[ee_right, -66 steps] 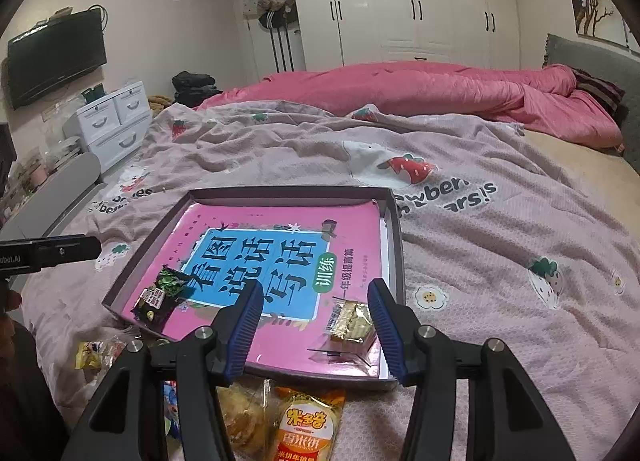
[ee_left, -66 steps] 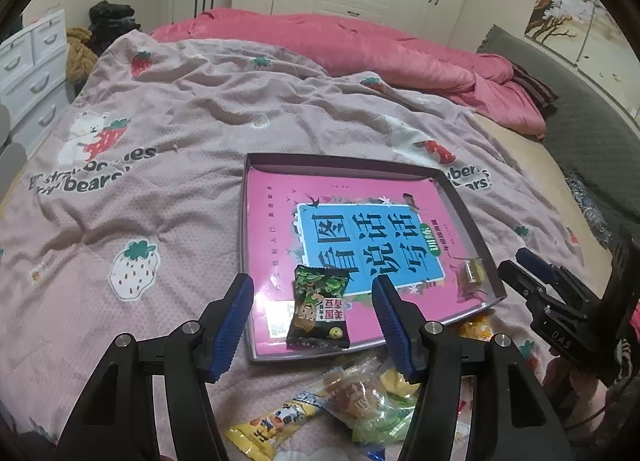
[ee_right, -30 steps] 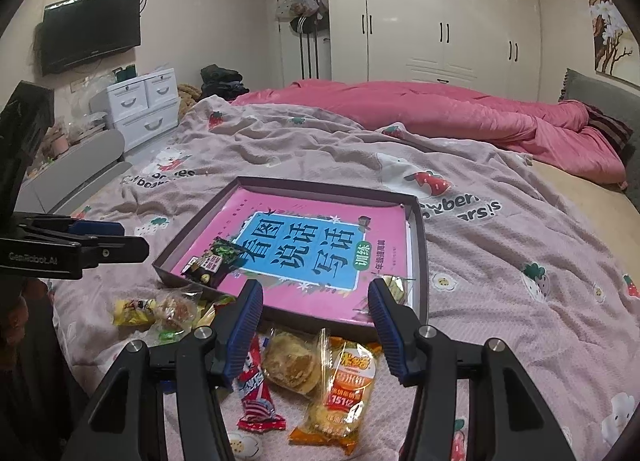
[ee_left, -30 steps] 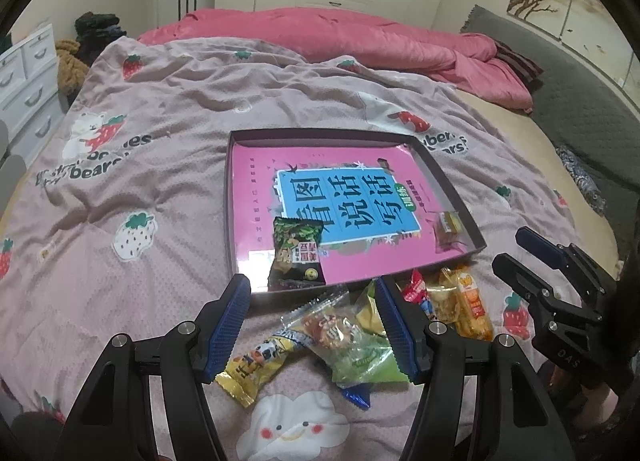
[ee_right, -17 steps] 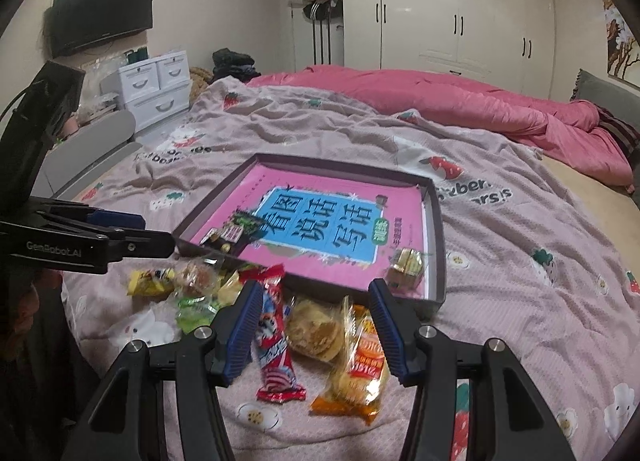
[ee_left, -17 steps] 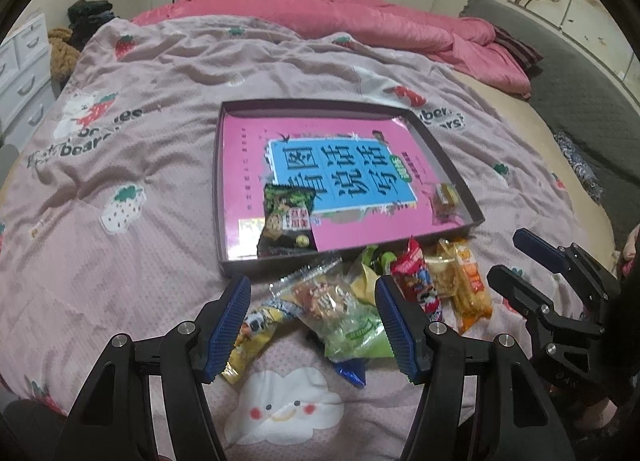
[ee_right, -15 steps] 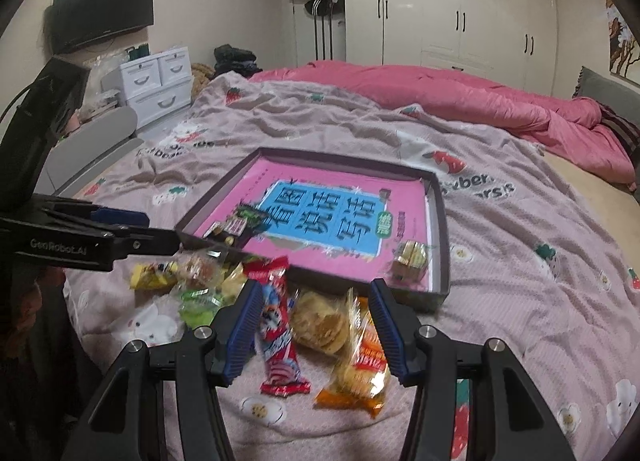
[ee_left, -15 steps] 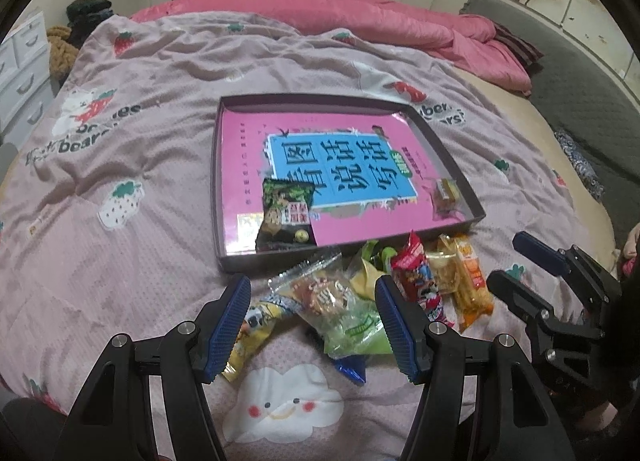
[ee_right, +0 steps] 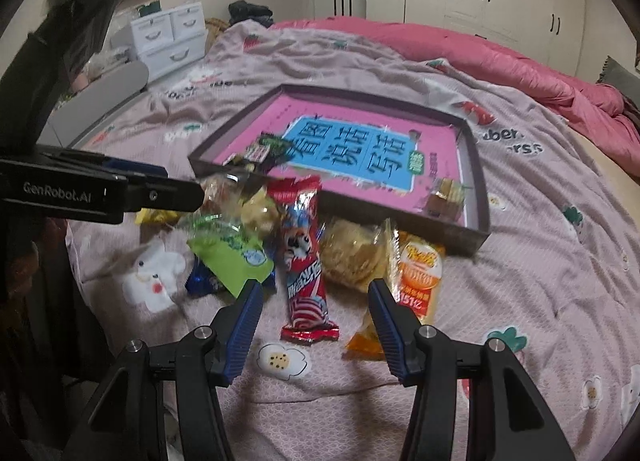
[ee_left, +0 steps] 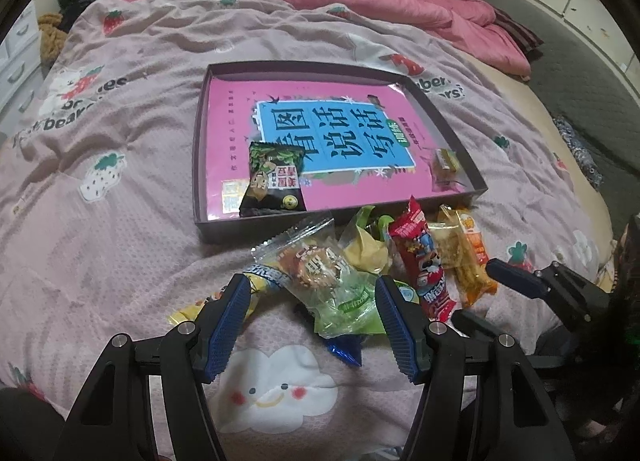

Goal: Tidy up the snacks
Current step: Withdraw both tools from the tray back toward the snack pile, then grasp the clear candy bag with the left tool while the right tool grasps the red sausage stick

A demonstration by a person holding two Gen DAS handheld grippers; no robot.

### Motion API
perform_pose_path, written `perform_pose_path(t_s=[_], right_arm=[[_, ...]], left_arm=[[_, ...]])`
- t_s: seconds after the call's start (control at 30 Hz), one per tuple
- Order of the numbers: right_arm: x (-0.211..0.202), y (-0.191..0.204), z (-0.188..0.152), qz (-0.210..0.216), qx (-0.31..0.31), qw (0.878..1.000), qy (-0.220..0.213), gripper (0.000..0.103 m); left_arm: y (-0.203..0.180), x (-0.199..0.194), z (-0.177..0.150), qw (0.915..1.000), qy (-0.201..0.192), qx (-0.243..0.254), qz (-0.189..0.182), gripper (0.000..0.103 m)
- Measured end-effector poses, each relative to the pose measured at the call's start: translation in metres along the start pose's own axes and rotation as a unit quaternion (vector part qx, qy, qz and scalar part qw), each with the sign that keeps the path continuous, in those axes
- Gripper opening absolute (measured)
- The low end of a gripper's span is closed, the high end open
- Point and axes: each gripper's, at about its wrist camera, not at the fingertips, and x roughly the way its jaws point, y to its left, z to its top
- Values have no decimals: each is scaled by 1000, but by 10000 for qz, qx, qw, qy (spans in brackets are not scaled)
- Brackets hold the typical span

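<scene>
Both tools hang with jaws spread and nothing pinched. Ahead of the left gripper (ee_left: 312, 309), between its blue pads, lies a clear-and-green snack bag (ee_left: 332, 281) on the pink bedspread (ee_left: 100, 229). Ahead of the right gripper (ee_right: 314, 311) lies a red wafer packet (ee_right: 304, 257), an orange packet (ee_right: 416, 273) beside its right pad. Beyond both sits the tray (ee_left: 199, 165) holding 2 snacks: a dark packet (ee_left: 274, 185) and a small gold one (ee_left: 446, 159).

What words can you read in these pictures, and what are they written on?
"GenRobot.AI": side of the left gripper.
"看图说话写话": blue panel of the pink book in the tray.
"bears": pink bedspread, beside a bear print.
"151亿": orange snack packet.
The dark green packet, red packet and other wrappers: print too small or blurred to read.
</scene>
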Motion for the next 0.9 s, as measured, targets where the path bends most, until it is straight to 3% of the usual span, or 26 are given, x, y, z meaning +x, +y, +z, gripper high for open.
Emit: perform_pose_path(t_s=[0.27, 0.9], right_arm=[[12, 2, -2, 16, -26, 9999, 130, 53], [41, 15, 7, 207, -401, 9987, 240, 38]], left_arm=[[3, 3, 4, 9999, -71, -109, -27, 66], [11, 26, 7, 9988, 268, -380, -130, 66]])
